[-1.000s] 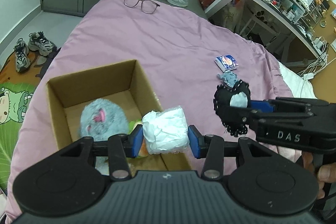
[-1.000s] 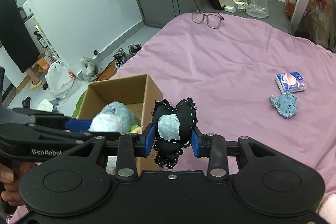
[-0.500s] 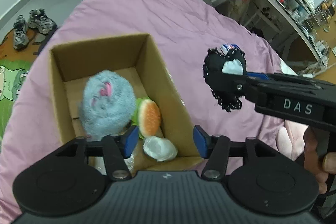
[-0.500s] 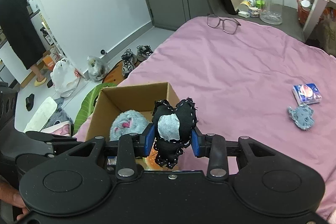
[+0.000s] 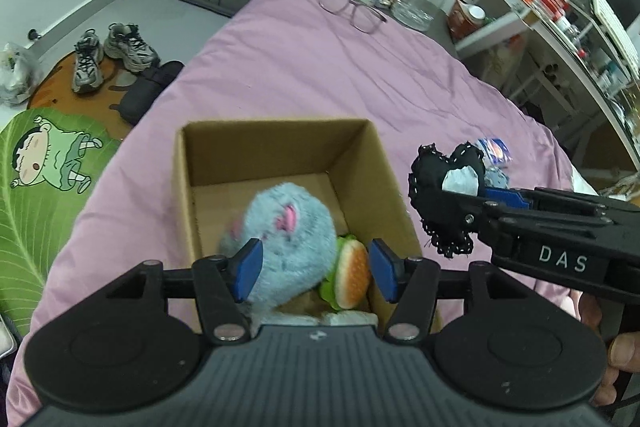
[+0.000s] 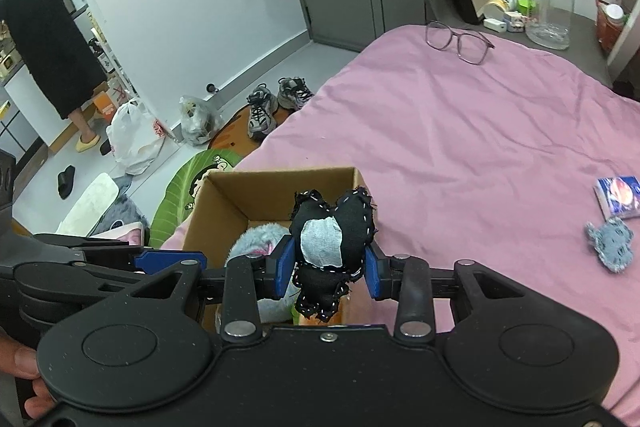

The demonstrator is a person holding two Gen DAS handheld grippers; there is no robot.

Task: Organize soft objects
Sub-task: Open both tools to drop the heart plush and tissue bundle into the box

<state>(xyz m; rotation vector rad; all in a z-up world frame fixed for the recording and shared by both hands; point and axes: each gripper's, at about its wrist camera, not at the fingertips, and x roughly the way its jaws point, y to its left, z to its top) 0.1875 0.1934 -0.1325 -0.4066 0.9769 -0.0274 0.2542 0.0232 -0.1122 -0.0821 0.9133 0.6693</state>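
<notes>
A pink bedspread (image 6: pixel 460 131) covers the bed, with glasses (image 6: pixel 458 41) near its far edge and sneakers (image 5: pixel 112 53) on the floor beside it. The right gripper (image 6: pixel 327 269) clamps a black heart-shaped plush (image 6: pixel 330 247), lobes up, long axis vertical, just beside the cardboard box (image 5: pixel 384 171). The left gripper (image 5: pixel 312 269) hangs spread and empty over the box's blue furry toy (image 5: pixel 288 231) and burger plush (image 5: pixel 351 275).

plush (image 5: pixel 286 227) in box (image 5: pixel 276 143), glasses (image 5: pixel 352 11) behind — on bed (image 5: pixel 320 75)

left hand-held gripper (image 5: pixel 313 269): jaws now apart, empty | white bundle (image 5: pixel 349 317): now in cardboard box (image 5: pixel 362 163), below the jaws
</notes>
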